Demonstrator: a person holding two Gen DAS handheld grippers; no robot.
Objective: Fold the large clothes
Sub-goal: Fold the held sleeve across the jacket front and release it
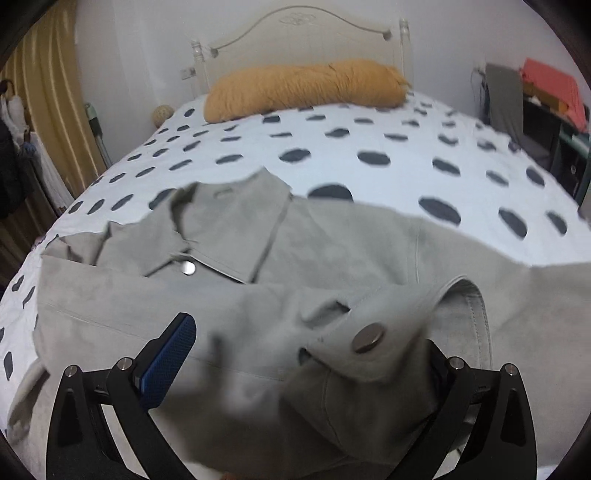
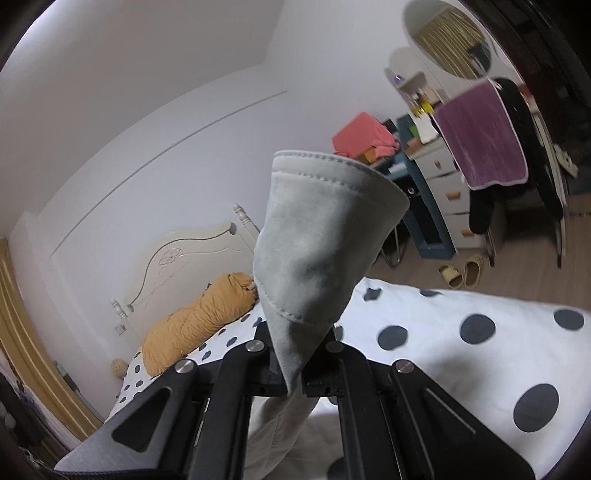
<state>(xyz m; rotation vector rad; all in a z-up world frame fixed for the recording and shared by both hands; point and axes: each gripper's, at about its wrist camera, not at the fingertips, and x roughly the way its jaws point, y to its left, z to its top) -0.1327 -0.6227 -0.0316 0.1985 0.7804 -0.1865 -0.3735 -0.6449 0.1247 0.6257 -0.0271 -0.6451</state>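
Left wrist view: your left claw (image 1: pixel 295 354) gapes over the jacket (image 1: pixel 258 258), collar toward the pillow (image 1: pixel 303 88), while your right claw (image 2: pixel 295 354) clamps its cuff (image 2: pixel 325 229).

I see a light grey jacket (image 1: pixel 332 258) with shiny silver buttons (image 1: pixel 368 338). It lies on a white bed cover (image 1: pixel 369 147) with big dark grey dots. At the head of the bed cover sits a fuzzy orange-yellow pillow (image 1: pixel 303 86), in front of a cream headboard (image 1: pixel 306 33). My left fingers (image 1: pixel 168 360) have a blue pad, and the rest is black. Right of the bed cover I see a pink-red cloth (image 2: pixel 364 134) and a purple towel (image 2: pixel 480 133). Left of the bed cover hangs a yellow curtain (image 1: pixel 55 92).
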